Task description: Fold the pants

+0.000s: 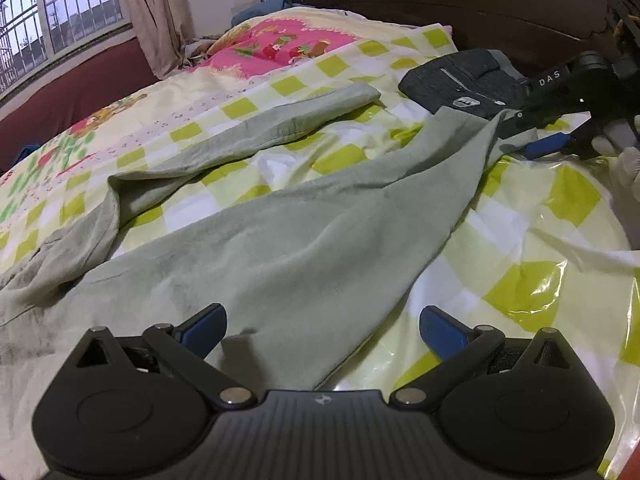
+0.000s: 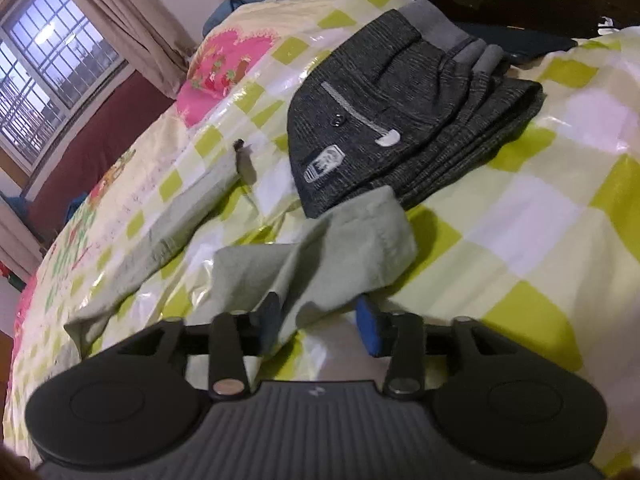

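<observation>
Green pants (image 2: 352, 240) lie between half-parted right tongs (image 2: 320, 320); left tongs (image 1: 322, 330) spread wide.

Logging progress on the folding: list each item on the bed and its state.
Green pants: unfolded, legs spread apart.
Dark grey pants: already folded.
Left gripper: open, holding nothing.
Right gripper: partly open, green leg end between its fingers.
Curtain: drawn aside.

Green pants (image 2: 352, 248) between right claw (image 2: 320, 320) pads
</observation>
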### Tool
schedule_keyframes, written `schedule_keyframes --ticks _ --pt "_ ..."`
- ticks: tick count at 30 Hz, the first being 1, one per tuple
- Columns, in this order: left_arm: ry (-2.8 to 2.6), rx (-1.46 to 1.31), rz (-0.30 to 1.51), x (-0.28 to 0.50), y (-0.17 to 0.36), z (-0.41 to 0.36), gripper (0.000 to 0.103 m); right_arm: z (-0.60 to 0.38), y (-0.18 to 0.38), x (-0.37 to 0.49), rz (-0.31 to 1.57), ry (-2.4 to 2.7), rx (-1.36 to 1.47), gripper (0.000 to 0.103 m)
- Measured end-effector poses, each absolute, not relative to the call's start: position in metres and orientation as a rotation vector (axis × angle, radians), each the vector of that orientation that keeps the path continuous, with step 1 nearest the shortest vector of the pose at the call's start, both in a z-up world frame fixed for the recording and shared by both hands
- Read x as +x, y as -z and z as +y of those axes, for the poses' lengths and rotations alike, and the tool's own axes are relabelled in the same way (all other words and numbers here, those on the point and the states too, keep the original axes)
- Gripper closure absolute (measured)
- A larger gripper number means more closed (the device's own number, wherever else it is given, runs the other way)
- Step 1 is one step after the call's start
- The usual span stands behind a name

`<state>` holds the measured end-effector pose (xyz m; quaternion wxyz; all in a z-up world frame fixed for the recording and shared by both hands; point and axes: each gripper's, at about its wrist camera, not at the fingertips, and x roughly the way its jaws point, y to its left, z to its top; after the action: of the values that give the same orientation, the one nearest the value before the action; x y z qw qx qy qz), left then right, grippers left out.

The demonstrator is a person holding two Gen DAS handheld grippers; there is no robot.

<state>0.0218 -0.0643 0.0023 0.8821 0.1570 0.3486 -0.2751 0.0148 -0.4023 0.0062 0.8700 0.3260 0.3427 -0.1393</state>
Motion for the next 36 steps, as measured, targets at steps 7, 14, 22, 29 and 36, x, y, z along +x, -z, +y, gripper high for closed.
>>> schedule_keyframes --ticks 7,14,22,29,36 --pt "0.586 0.318 0.735 0.024 0.003 -0.065 0.000 -0.404 -0.016 0.029 0.706 0.365 0.712 0.055" --pt "0.594 0.296 0.722 0.027 0.002 -0.063 0.000 -0.401 -0.035 0.035 0.763 0.430 0.684 0.055" --pt "0.583 0.260 0.696 0.032 0.000 -0.057 0.000 -0.400 -0.025 0.064 0.779 0.438 0.718 0.055" --pt "0.582 0.252 0.674 0.031 -0.004 -0.053 0.000 -0.422 -0.001 0.051 0.761 0.431 0.919 0.100" --pt "0.580 0.239 0.650 0.029 -0.012 -0.052 0.000 -0.416 -0.072 0.005 0.570 0.315 0.793 0.101"
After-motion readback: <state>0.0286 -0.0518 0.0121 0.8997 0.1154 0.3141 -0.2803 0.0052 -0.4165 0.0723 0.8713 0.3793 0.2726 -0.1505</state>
